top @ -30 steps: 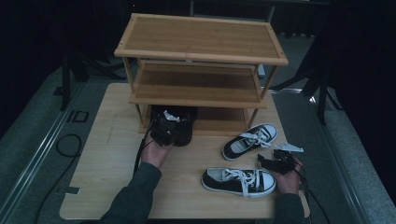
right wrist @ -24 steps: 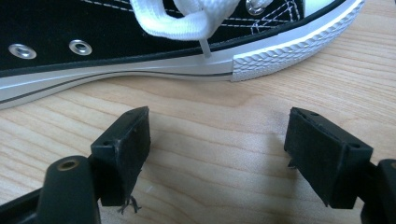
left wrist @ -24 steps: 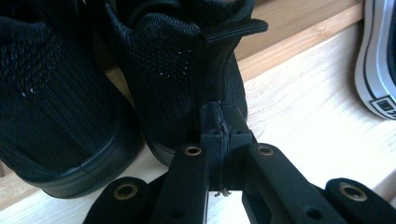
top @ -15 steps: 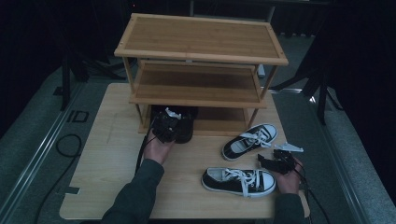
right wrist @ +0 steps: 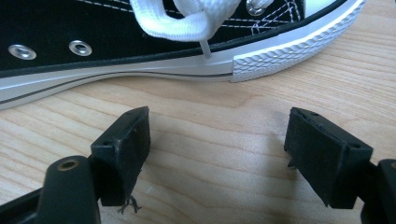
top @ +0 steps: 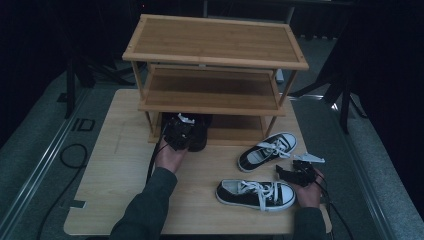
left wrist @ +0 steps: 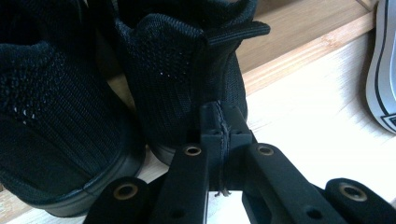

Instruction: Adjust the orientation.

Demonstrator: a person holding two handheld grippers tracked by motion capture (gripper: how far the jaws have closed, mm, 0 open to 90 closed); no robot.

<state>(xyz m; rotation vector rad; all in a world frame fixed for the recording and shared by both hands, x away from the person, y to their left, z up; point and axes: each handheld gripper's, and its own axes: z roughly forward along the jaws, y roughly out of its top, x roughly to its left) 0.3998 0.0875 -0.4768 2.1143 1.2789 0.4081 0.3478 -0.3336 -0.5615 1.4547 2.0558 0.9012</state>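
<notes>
A pale wooden table (top: 125, 165) stands on grey floor in a dark room, its near left part bare up to the front edge. Nearest, by the front right corner, the right gripper (top: 292, 173) rests low on the board with its jaws spread wide and nothing between them; in the right gripper view its pads (right wrist: 123, 149) stand just short of the white sole of a black-and-white sneaker (top: 256, 193) lying crosswise. A second sneaker (top: 267, 150) of the same kind lies angled a little farther back, close to the first but apart from it. Farther in, the left gripper (top: 182, 131) has its jaws pressed together, pinching the knit heel edge of a black shoe (left wrist: 187, 79) at the front lip of the bottom shelf; a second black shoe (left wrist: 51, 126) sits just beside it. Behind rises the three-tier wooden rack (top: 215, 42), its upper two shelves bare. In all: two sneakers, two black shoes, one rack.
</notes>
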